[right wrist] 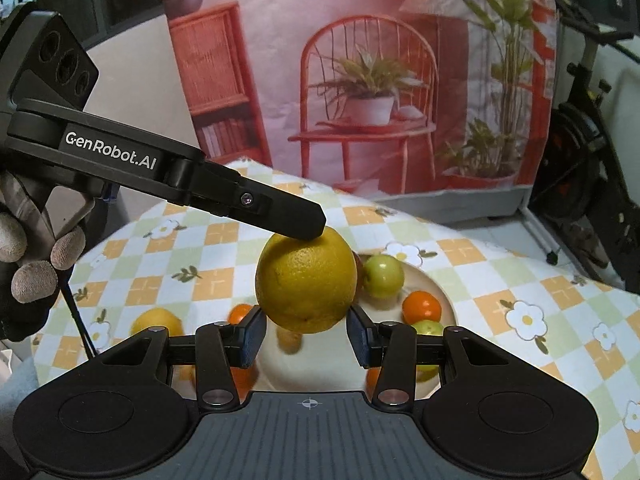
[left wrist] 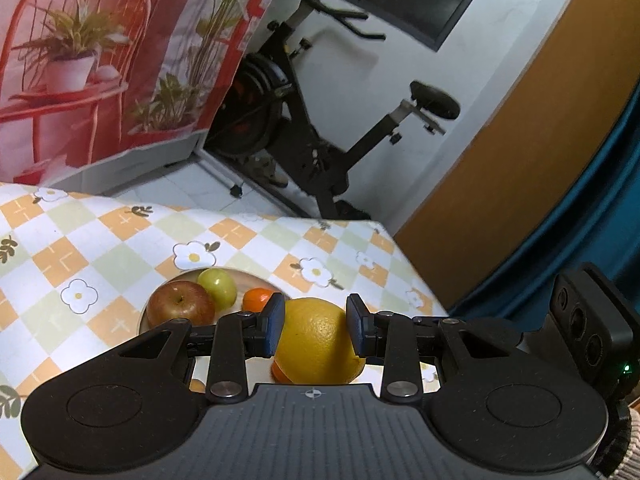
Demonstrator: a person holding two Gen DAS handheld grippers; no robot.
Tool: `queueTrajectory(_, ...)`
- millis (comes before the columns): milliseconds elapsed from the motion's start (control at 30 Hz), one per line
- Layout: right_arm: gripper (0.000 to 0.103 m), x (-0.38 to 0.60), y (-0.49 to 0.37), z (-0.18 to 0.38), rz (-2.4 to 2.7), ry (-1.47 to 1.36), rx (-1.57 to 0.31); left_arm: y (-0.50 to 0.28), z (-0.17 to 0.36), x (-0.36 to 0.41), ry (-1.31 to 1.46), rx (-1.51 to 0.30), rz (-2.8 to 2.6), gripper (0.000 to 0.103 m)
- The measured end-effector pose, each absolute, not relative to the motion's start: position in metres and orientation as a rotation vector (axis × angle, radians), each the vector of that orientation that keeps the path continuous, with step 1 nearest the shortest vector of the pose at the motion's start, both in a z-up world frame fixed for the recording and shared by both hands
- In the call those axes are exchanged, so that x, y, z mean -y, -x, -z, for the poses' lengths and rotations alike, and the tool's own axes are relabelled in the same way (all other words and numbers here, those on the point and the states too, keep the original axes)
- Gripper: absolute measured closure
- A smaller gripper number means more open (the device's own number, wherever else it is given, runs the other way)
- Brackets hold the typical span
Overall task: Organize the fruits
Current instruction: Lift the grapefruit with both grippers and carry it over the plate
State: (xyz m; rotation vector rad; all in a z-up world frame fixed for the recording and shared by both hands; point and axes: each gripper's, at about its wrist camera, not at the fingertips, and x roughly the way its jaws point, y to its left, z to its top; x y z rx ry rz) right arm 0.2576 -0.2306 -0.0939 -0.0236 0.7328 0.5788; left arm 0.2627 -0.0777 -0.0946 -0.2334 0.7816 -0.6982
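Note:
A large yellow orange point(left wrist: 320, 344) hangs above the table with my left gripper point(left wrist: 316, 320) shut on it, one blue pad on each side. In the right wrist view the same orange point(right wrist: 306, 280) fills the middle, and a left finger point(right wrist: 288, 216) lies across its top. My right gripper point(right wrist: 308, 332) has its pads against the orange's lower sides, shut on it too. Below lies a pale plate point(right wrist: 444, 292) holding a green fruit point(right wrist: 382, 276), a tangerine point(right wrist: 422, 308) and a red apple point(left wrist: 180, 304).
A yellow fruit point(right wrist: 156, 322) and a tangerine point(right wrist: 240, 312) lie on the checked tablecloth point(right wrist: 520, 280) left of the plate. A gloved hand point(right wrist: 32, 264) holds the left gripper. An exercise bike point(left wrist: 304, 120) stands beyond the table's far edge.

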Motion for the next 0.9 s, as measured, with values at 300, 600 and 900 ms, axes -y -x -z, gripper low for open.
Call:
queueTrajectory(300,0.062,0.242,-0.302,0.132,-0.576,-0.054,-0.833,-0.305,0.121,0.086,0.214,-0.863,0.693,0.067)
queueTrajectory(600,0.062,0.245,-0.333,0.156,-0.567,-0.077,-0.927,-0.325,0.14,0.09,0.207,-0.918,0.679,0.067)
queueTrajectory(900,0.062,0.238,-0.351,0.166,-0.555,-0.083,-0.983,-0.336,0.147,0.088,0.221,-0.943,0.645,0.067)
